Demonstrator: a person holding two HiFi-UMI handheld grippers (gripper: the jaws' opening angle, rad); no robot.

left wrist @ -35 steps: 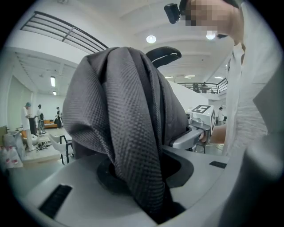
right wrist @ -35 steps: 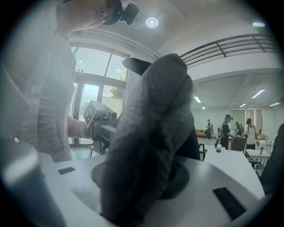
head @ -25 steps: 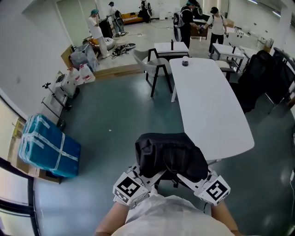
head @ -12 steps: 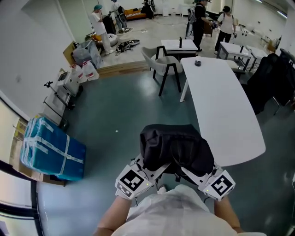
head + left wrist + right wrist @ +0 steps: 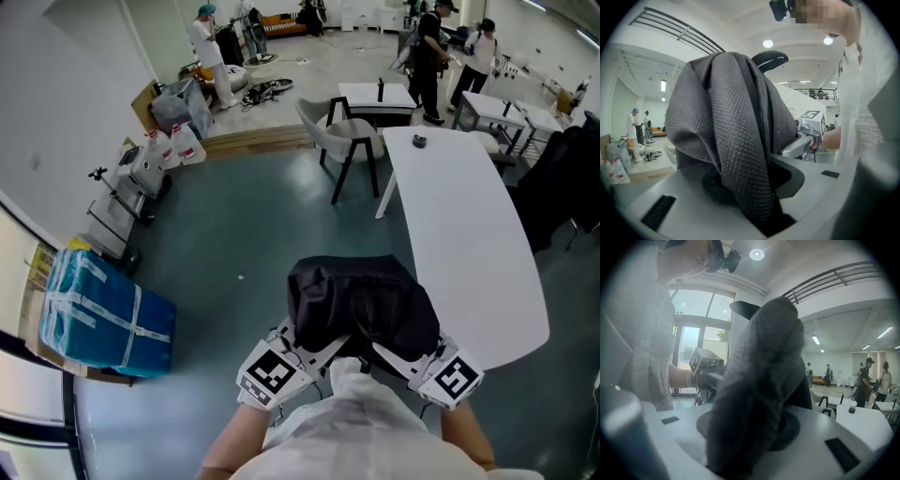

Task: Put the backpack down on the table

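Note:
A black backpack (image 5: 361, 305) hangs in the air in front of me, held from both sides over the grey floor. My left gripper (image 5: 309, 339) is shut on its left fabric; in the left gripper view the grey weave (image 5: 731, 131) runs down between that left gripper's (image 5: 761, 218) jaws. My right gripper (image 5: 401, 349) is shut on the backpack's right side, where the fabric (image 5: 759, 380) fills the right gripper's (image 5: 740, 460) jaws. The long white table (image 5: 469, 244) stands just right of the backpack, its near end level with it.
A small dark object (image 5: 419, 142) sits at the table's far end. A grey chair (image 5: 352, 141) and a small white table (image 5: 375, 94) stand beyond. A blue wrapped bundle (image 5: 103, 314) lies at left. Dark chairs (image 5: 572, 178) are at right, people (image 5: 208, 42) far back.
I have walked forward alongside the table with the backpack carried in both grippers; the table's near end now reaches down beside the backpack. Both grips are unchanged.

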